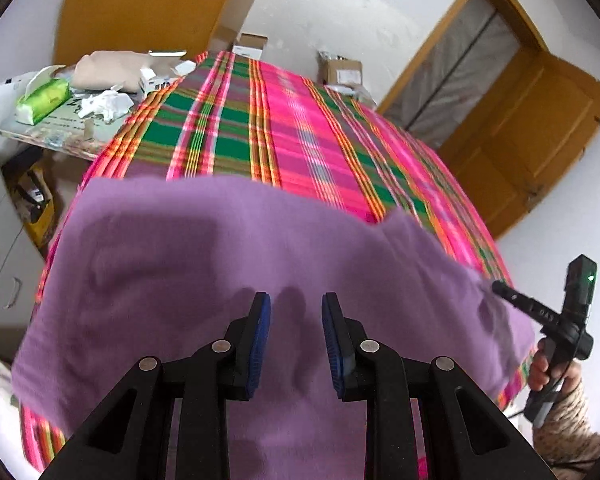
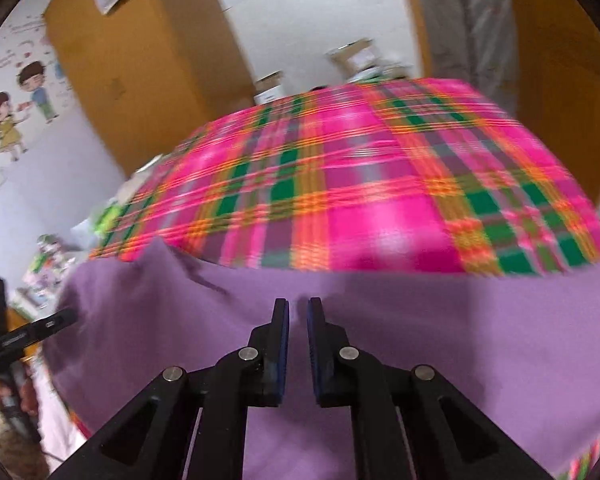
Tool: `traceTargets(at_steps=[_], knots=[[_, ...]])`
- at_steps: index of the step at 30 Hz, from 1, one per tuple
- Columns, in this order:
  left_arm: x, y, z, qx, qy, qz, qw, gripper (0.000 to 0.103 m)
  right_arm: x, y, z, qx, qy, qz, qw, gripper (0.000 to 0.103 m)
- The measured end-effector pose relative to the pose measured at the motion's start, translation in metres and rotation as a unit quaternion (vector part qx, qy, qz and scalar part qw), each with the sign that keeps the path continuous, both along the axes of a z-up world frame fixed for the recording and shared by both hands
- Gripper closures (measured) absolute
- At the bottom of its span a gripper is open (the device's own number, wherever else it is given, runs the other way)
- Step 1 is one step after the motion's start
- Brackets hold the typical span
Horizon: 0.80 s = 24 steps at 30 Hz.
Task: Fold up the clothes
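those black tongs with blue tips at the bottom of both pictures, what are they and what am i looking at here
They are hand-held grippers, one in each of a person's hands, each carrying a wide-angle camera that looks forward along its two fingers. So there are two pictures: one from the left gripper, one from the right gripper.

Both hang over a purple cloth spread on the near end of a bed with a pink and green plaid cover. Neither holds anything: both are open with cloth showing in the gap, the right one narrower.

In the left picture, the other gripper and the hand holding it show at the right edge. The right picture is blurred.
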<state>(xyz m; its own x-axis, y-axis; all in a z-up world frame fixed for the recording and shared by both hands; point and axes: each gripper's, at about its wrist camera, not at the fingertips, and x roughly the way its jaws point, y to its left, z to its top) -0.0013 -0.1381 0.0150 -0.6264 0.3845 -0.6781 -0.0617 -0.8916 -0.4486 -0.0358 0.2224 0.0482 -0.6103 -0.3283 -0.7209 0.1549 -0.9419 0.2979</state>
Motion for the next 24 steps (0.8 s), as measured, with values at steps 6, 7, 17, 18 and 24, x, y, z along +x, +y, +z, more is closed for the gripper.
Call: traceTargets(at_steps=[6, 7, 17, 18, 24], knots=[[-0.03, -0.004, 0.021, 0.039, 0.031, 0.001, 0.9988, 0.076, -0.052, -0.042, 0.021, -0.023, -0.001, 0.081, 0.996, 0.092], [-0.034, -0.005, 0.028, 0.048, 0.04, 0.001, 0.998, 0.076, -0.057, -0.048, 0.027, -0.034, 0.004, 0.093, 0.995, 0.092], [-0.06, 0.008, 0.022, 0.019, 0.024, -0.03, 0.9991, 0.076, -0.108, -0.102, 0.012, -0.032, -0.05, 0.198, 0.978, 0.087], [-0.059, 0.01, 0.016, 0.011, 0.015, -0.032, 0.9993, 0.076, -0.114, -0.104, 0.005, -0.035, -0.066, 0.205, 0.976, 0.086], [-0.064, 0.0, -0.005, 0.016, -0.019, -0.003, 0.9997, 0.076, -0.124, -0.119, -0.022, -0.069, -0.119, 0.261, 0.956, 0.081]])
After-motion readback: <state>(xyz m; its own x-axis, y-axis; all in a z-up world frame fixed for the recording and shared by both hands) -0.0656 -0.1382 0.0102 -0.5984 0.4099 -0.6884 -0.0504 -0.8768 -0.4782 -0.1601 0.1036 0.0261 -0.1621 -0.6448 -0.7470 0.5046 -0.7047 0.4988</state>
